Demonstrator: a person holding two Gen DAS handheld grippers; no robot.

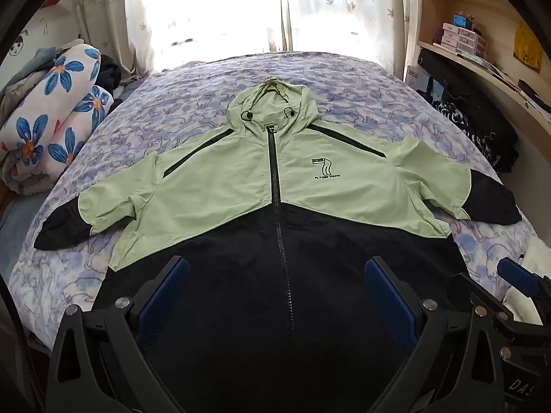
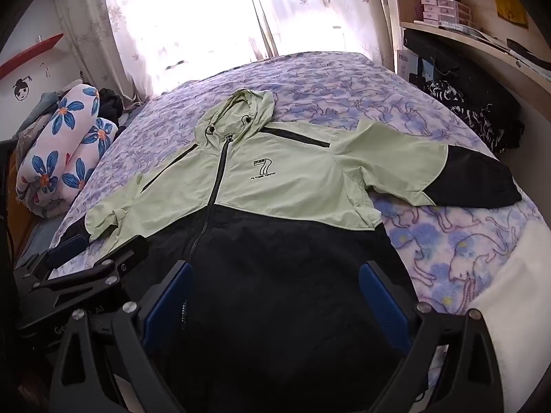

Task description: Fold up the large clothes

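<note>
A hooded jacket, pale green on top and black below, lies flat and zipped on the bed, front up, hood away from me and both sleeves spread sideways. My left gripper hovers open over the black hem area, its blue pads wide apart with nothing held. My right gripper also stands open above the black lower part, right of the zip. Each gripper shows in the other's view: the right gripper at the right edge, the left gripper at the left edge.
The bed has a purple-blue patterned cover. A rolled flowered quilt lies at its left side, dark clothes at its right. Curtains hang behind, wooden shelves stand at the right. A white cloth lies near right.
</note>
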